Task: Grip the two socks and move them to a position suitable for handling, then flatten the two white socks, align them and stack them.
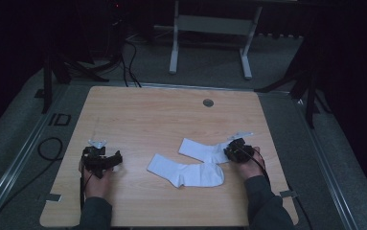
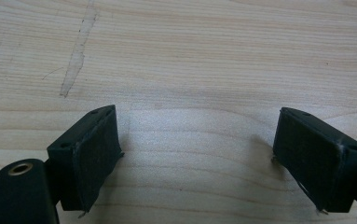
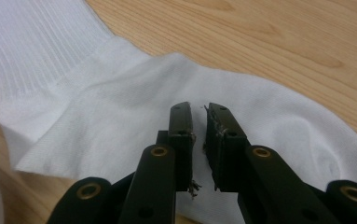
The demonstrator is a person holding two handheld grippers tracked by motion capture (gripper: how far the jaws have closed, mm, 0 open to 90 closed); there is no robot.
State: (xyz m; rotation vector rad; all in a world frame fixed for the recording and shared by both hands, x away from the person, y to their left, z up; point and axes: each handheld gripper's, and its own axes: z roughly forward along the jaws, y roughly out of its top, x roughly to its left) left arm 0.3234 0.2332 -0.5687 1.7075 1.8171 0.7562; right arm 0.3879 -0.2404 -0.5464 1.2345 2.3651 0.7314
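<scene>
The two white socks (image 1: 190, 165) lie overlapping at lower centre-right of the high view, and the right gripper (image 1: 232, 152) sits at the toe end of the upper sock (image 1: 205, 149), so this looks like the start of pairing or straightening them. The right gripper view shows its jaws almost together above the sock (image 3: 134, 107), a thin gap left, no fabric visibly pinched; next it probably needs a firm nip. The left gripper (image 1: 108, 162) waits at lower left, jaws wide apart over bare table (image 2: 190, 56).

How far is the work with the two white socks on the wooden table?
Done: the two white cotton socks lie flat and overlapping on the light wooden table, not paired or folded. In hand: the right gripper is over the far sock's foot, jaws nearly together; whether they pinch fabric is unclear. Left: the left gripper, jaws wide open over bare wood, has touched nothing.
</scene>
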